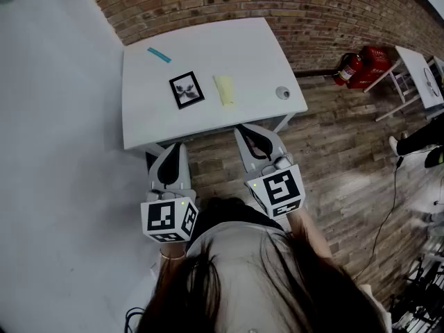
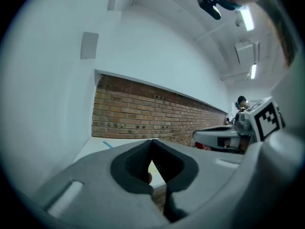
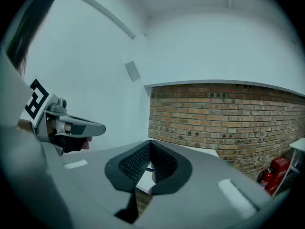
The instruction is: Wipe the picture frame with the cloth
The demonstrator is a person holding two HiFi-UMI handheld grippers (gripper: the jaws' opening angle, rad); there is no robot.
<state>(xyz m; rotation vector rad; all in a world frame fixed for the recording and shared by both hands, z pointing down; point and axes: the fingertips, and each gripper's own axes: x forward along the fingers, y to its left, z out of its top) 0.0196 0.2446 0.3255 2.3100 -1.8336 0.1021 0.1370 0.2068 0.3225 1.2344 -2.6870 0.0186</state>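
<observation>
I hold my left gripper (image 1: 177, 150) and right gripper (image 1: 244, 130) side by side before me, both tilted slightly downward, each with its jaws closed together.

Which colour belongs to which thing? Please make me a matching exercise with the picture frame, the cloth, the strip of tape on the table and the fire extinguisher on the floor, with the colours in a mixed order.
Things:
1. picture frame
2. cloth
3. strip of tape
4. fire extinguisher

Colours:
A. red
B. black border
C. pale yellow
D. blue

Right pairs: 1-B, 2-C, 3-D, 4-A.
</observation>
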